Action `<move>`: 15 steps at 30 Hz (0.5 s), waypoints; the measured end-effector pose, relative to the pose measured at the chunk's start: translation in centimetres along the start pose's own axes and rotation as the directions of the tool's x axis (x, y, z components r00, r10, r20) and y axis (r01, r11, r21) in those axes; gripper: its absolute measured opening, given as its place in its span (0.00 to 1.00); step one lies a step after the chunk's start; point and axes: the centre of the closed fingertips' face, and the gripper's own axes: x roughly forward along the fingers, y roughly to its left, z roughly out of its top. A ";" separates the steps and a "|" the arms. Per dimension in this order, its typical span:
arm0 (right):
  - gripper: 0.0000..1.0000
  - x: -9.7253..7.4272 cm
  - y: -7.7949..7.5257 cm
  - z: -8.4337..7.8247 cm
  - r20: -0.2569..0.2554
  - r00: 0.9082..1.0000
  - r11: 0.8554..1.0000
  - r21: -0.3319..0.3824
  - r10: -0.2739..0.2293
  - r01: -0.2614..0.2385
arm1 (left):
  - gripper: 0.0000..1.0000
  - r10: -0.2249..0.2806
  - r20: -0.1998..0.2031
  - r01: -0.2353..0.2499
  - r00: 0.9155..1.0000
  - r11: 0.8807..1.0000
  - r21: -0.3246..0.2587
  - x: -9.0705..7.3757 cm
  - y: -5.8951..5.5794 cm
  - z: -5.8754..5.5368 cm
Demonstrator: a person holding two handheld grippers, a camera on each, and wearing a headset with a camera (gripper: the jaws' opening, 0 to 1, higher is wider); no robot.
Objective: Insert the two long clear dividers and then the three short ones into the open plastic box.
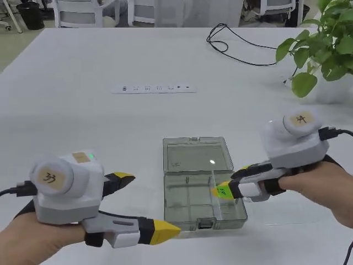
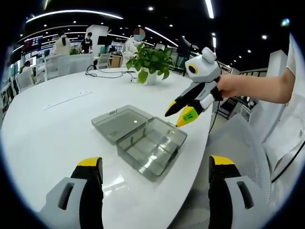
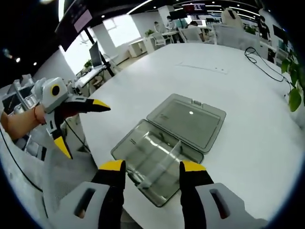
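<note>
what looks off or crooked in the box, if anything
Nothing stands out. The lid lies open flat on the table, and one clear divider stands in the tray, roughly parallel to its side wall, just ahead of the open right gripper. Whether it is fully seated cannot be told.

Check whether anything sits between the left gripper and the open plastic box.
Nothing visible: bare white table lies between the left gripper and the plastic box. The right gripper hovers over the box's right side, by an upright clear divider.

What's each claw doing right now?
Left claw: open, empty.
Right claw: open, empty, at the box.
</note>
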 end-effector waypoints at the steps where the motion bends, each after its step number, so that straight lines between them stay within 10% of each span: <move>1: 0.49 -0.2 0.1 0.0 0.004 1.000 1.000 -0.007 0.010 -0.010 | 0.94 0.003 0.001 -0.003 1.000 1.000 -0.002 0.0 0.0 0.0; 15: 0.72 -2.8 0.0 -1.0 0.036 0.997 0.973 -0.222 0.075 -0.065 | 0.91 0.071 -0.024 -0.073 0.997 0.996 -0.059 -0.3 1.1 -0.4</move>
